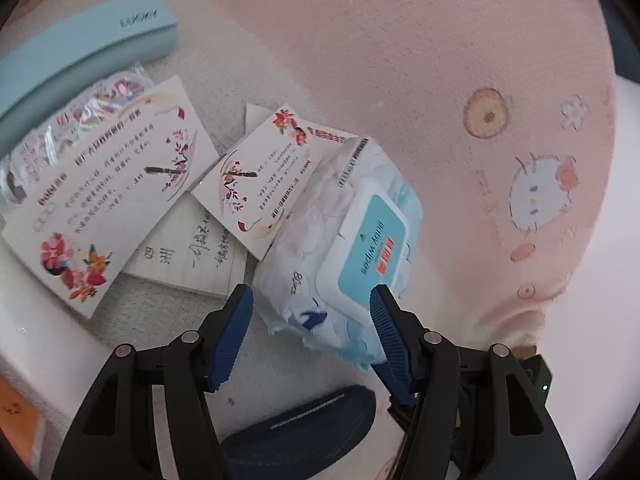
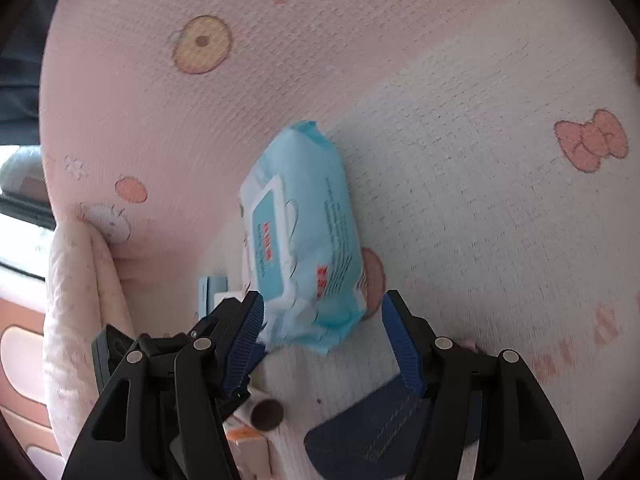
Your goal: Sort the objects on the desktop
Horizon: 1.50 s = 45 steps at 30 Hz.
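Pink cartoon-print cloth (image 1: 400,60) covered surface. Pack of wet wipes (image 1: 352,248) lay near middle, one end resting on flower cards (image 1: 260,184) beside long blue box (image 1: 80,48). Left gripper (image 1: 312,312) jaws wide open around pack's near end, likely ready to grab. Right gripper (image 2: 322,324) jaws open too, holding nothing, close to same pack.
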Each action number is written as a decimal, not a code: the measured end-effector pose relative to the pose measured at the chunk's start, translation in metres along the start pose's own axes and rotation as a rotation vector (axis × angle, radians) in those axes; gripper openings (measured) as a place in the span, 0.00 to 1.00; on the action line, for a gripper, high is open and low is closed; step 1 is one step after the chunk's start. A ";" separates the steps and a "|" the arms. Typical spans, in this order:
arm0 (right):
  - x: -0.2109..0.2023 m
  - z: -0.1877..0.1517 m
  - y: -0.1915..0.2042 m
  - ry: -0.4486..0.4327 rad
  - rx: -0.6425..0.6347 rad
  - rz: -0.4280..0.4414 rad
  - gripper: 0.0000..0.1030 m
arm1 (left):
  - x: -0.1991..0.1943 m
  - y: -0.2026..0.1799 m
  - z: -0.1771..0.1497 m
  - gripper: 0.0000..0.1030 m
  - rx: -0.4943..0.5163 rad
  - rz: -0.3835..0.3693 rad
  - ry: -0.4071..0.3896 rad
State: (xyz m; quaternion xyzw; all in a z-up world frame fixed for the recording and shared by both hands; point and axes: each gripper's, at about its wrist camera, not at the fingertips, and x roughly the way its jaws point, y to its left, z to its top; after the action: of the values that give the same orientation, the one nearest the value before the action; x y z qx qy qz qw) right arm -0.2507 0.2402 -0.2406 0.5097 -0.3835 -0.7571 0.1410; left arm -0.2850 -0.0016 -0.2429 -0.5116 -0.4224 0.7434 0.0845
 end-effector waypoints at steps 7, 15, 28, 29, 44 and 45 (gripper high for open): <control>0.019 0.013 -0.009 0.012 0.075 0.051 0.58 | 0.014 0.005 -0.003 0.63 -0.072 0.009 -0.007; 0.035 0.032 -0.009 -0.049 0.103 0.066 0.56 | 0.015 0.006 -0.004 0.62 -0.109 0.007 -0.038; 0.027 0.024 0.014 -0.050 -0.017 0.093 0.19 | 0.004 -0.018 -0.018 0.51 -0.009 0.075 -0.127; 0.024 0.022 0.018 -0.053 -0.033 0.086 0.17 | 0.000 -0.019 -0.018 0.50 -0.001 0.073 -0.133; -0.077 -0.063 0.066 -0.132 -0.198 -0.024 0.13 | -0.080 -0.034 -0.090 0.41 0.114 0.008 -0.164; -0.084 -0.071 0.067 -0.133 -0.209 -0.032 0.13 | -0.086 -0.034 -0.096 0.41 0.125 0.010 -0.170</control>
State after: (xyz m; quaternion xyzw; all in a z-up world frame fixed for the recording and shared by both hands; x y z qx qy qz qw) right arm -0.1627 0.2151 -0.1494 0.4470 -0.3027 -0.8273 0.1555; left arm -0.1753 0.0240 -0.1710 -0.4424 -0.3784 0.8095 0.0763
